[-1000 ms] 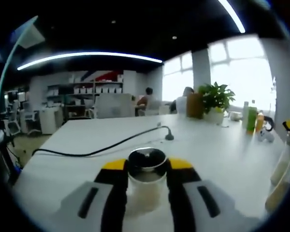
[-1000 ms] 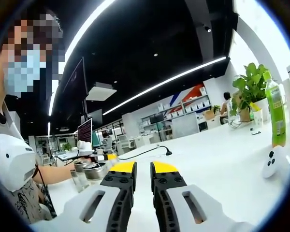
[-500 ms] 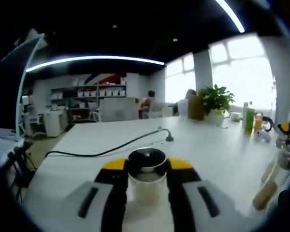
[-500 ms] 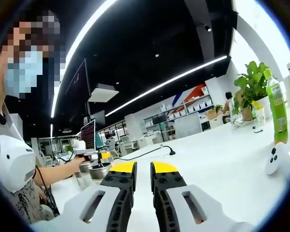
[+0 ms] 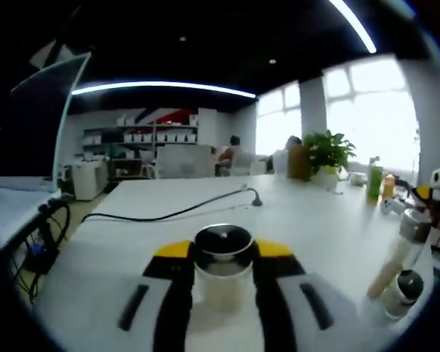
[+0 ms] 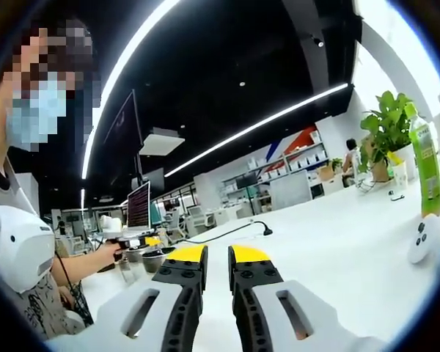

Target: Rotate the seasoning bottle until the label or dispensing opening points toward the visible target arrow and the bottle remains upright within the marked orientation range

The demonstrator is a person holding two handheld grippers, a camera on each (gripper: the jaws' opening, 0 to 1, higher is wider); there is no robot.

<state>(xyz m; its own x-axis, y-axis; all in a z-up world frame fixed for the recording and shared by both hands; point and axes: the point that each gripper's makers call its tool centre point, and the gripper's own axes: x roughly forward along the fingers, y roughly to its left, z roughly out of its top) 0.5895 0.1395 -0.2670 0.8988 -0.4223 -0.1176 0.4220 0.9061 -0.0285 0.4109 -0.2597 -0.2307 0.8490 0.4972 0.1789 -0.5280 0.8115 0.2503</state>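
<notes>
Bottle in the grip: my left tongs (image 5: 223,270) are pinching the seasoning bottle (image 5: 222,275) between their yellow-tipped jaws, one jaw on each side of the pale glass body. It stands upright on the white worktop (image 5: 315,227), its round metal cap facing up at me. I can't make out a label or an arrow from here.

Off to the right in the left gripper view I have two more shakers (image 5: 397,271), standing just beside each other near the edge. A black cable (image 5: 169,214) snakes across the worktop beyond the bottle, and a potted plant (image 5: 327,158) sits far back by the windows.

My right tongs (image 6: 217,260) are pressed nearly together, with only a thin slit between the jaws and nothing in them, above bare worktop. Far right in the right gripper view stands a green drink bottle (image 6: 428,172), upright.
</notes>
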